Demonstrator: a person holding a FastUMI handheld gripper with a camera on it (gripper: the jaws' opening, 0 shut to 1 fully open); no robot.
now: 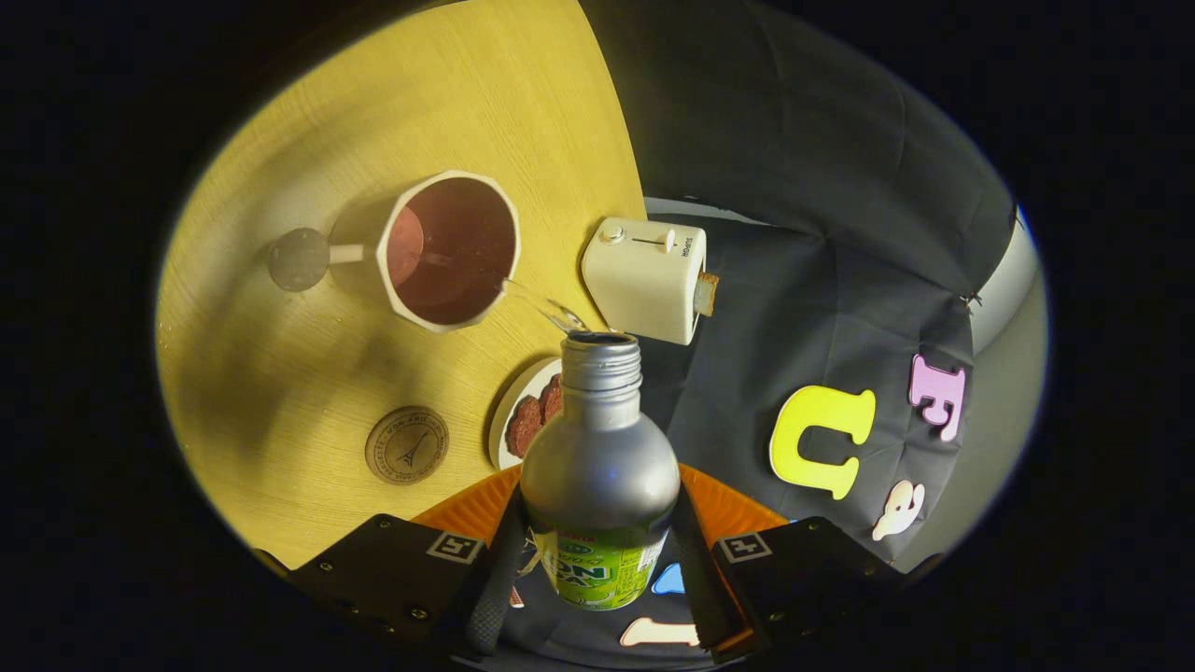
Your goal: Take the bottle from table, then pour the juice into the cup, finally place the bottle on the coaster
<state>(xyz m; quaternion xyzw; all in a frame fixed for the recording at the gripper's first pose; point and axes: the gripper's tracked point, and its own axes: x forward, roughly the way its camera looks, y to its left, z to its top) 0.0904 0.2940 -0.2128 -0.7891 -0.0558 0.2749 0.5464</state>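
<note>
A silver bottle with a green label sits clamped between both fingers of my gripper, which is shut on it. The bottle is uncapped and tilted, its open mouth aimed at a white angular cup with a handle on the wooden table. A thin clear stream runs from the bottle's mouth into the cup, whose inside looks dark reddish with liquid. A round wooden coaster lies on the table, closer to the fingers than the cup.
A white toaster with a slice of bread in it stands near the table's edge beside the cup. A small white plate with dark reddish pieces sits just behind the bottle's shoulder. A dark round disc lies by the cup's handle.
</note>
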